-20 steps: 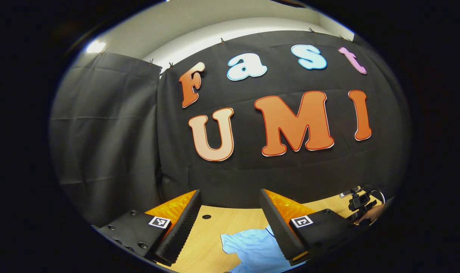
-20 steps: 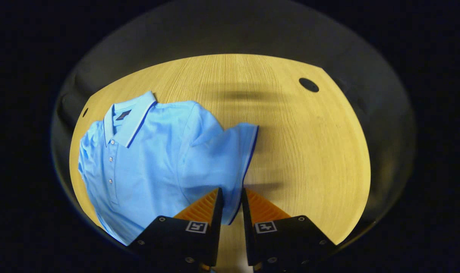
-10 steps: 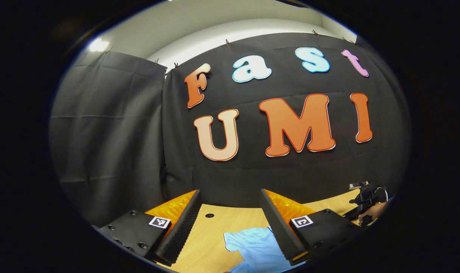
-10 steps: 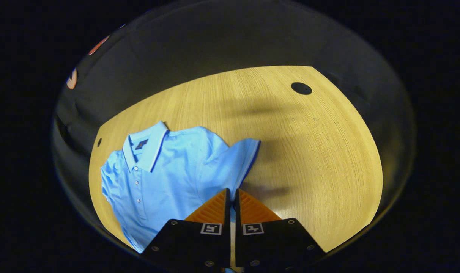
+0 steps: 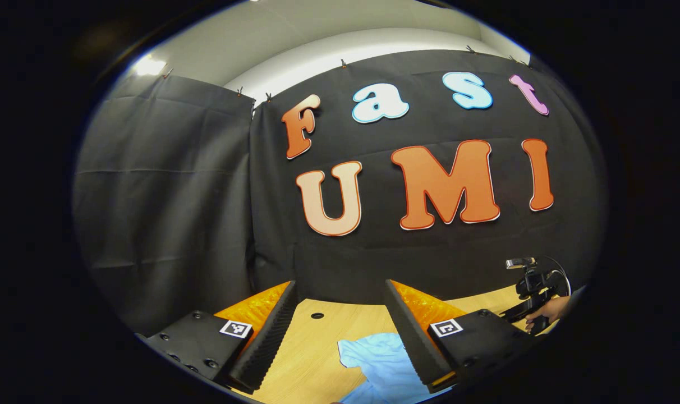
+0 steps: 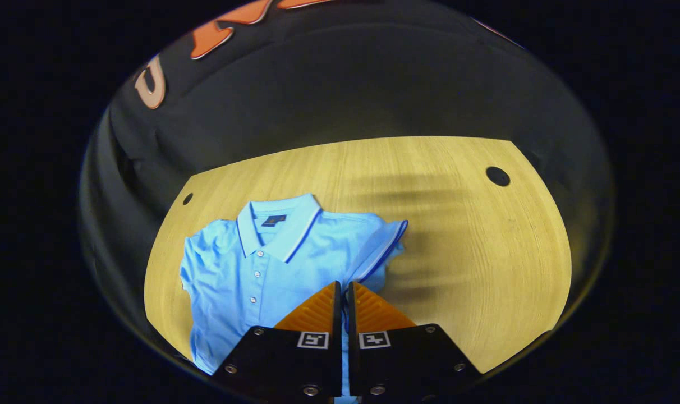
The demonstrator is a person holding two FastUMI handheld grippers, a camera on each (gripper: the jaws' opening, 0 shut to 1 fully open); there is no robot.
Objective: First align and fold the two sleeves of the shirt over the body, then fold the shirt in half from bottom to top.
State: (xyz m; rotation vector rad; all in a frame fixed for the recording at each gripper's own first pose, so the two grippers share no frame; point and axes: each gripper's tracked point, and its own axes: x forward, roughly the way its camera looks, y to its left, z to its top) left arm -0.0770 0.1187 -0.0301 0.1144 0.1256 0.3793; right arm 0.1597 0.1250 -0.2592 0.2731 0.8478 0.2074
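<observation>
Light blue cloth, a short-sleeved polo shirt, lies face up on the wooden table, collar toward the black cloth wall and buttons showing down the front. In the right gripper view, its sleeve with the dark blue trim is lifted and drawn in over the body, the edge running down between the fingers of the right gripper. Those jaws are clenched on the sleeve cloth, and the gripper points down at the table from above the shirt's side. In the left gripper view, the left gripper is held nearly level, aimed at the wall, its jaws released and wide apart with nothing between them; a corner of the shirt lies on the table below. Far right in that view, a hand grips the other gripper's handle.
</observation>
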